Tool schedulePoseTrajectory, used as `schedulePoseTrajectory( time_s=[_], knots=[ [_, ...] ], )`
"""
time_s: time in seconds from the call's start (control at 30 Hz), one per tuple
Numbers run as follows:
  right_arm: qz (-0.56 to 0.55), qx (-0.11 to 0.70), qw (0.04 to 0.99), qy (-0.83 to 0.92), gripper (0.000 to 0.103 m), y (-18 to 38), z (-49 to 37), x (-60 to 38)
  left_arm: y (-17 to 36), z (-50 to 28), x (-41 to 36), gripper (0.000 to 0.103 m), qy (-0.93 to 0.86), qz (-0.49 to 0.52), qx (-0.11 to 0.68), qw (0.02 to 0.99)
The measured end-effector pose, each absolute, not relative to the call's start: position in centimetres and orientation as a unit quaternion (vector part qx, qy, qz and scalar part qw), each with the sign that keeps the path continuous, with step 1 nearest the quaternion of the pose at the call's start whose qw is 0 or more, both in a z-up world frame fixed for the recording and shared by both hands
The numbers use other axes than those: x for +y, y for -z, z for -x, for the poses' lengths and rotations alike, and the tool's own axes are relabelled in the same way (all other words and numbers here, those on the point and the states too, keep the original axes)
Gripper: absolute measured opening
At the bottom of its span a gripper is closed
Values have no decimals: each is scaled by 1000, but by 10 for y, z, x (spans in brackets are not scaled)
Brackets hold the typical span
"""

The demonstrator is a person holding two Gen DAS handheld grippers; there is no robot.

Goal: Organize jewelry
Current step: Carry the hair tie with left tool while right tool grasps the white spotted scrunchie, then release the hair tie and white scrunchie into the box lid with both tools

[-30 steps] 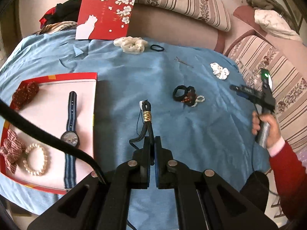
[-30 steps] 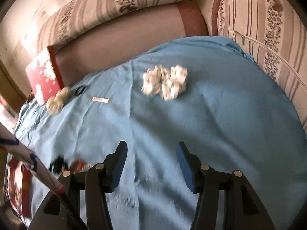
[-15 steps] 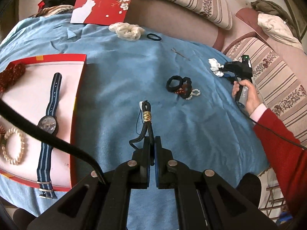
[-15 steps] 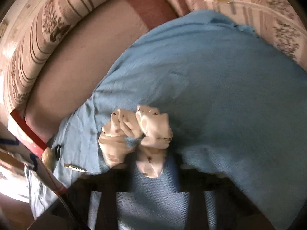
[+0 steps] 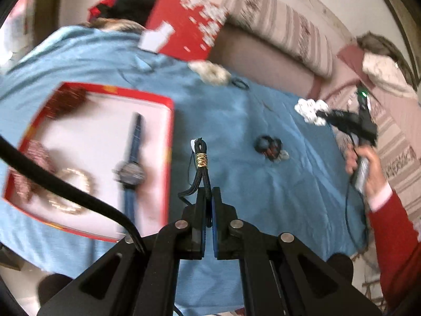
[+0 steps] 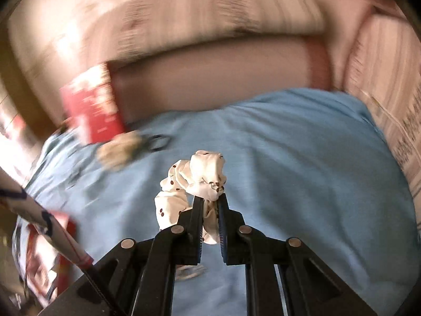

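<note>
Both claws are clamped: left claw (image 5: 208,197) on the black cord (image 5: 201,168), right claw (image 6: 210,205), just closed, on the spotted scrunchie (image 6: 194,181). I should carry each steadily over the red tray (image 5: 168,131), releasing low.

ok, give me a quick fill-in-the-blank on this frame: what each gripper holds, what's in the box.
1. The right gripper is shut on a white dotted ____.
2. The left gripper holds a black cord bound with a ____-coloured wrap.
3. The blue-strapped ____ lies in the red-rimmed box.
4. The cloth over the bed is ____.

Missing words: scrunchie; gold; watch; blue
</note>
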State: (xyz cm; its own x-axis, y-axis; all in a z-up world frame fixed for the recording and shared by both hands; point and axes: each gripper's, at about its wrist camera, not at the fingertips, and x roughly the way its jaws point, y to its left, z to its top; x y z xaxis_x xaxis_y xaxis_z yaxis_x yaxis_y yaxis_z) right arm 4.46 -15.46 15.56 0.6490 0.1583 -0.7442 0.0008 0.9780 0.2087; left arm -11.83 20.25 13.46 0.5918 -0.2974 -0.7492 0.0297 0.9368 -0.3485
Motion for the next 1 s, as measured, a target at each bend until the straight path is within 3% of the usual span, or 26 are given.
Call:
schedulePoseTrajectory(
  time_s=[0.27,0.57,0.77,1.0],
  knots=[
    [-19,414,894,-173,11,-176,-12,-1,-150,96,287,3,67,190,427,882],
    [0,436,865,-250,11,-155,-14,131,-102,30,348,3,88,251,463,846],
    [17,453,855,-252,11,-125,-33,181,-54,6,382,3,18,248,513,822],
    [21,498,837,-226,11,-80,-57,187,-46,9,393,5,-5,232,521,822]
  ],
)
